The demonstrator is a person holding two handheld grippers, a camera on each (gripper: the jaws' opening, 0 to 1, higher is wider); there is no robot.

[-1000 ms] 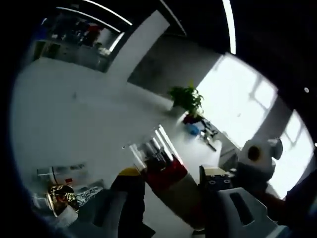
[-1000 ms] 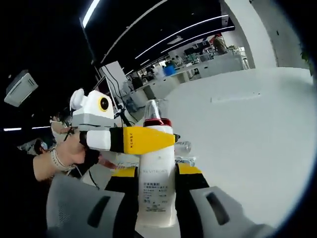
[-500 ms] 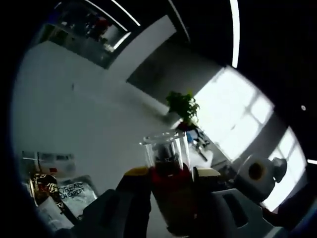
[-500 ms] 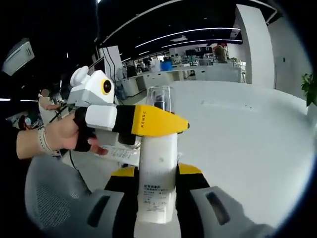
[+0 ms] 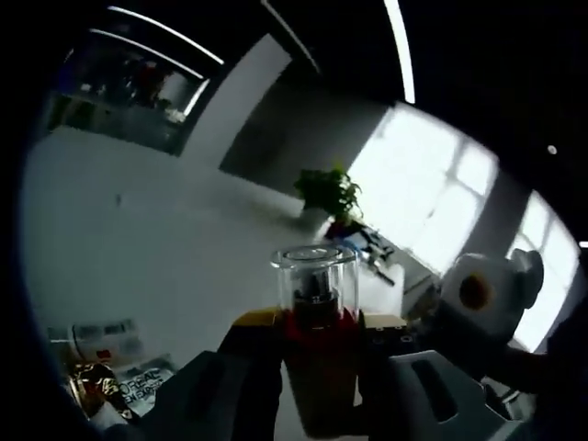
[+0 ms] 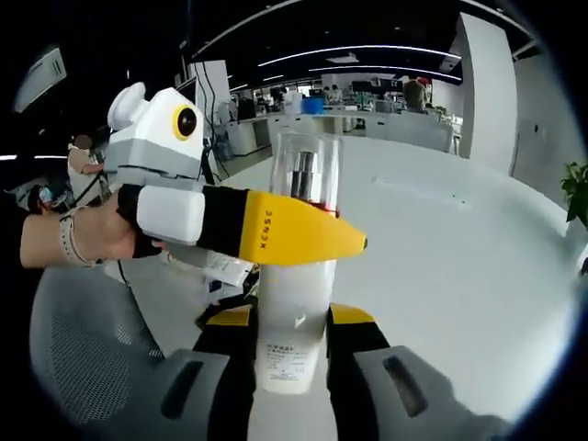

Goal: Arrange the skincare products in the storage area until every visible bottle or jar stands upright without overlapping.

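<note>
Held aloft btwn both tools, a white pump bottle (image 6: pixel 294 312) w/ clear cap (image 5: pixel 314 276) sits pinched low by the right gripper (image 6: pixel 292 381) and near its red collar by the left gripper (image 5: pixel 317 386), apparently to steady it upright above the white table (image 6: pixel 459 276)

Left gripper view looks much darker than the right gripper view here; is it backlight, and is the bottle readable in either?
Left gripper view: the bright window backlights the scene, so the white pump bottle with the clear cap and red collar is a dim silhouette, label unreadable. Right gripper view: evenly lit, the bottle is sharp, its small print is visible but too fine to read, and fisheye bending curves the ceiling light strips.
</note>
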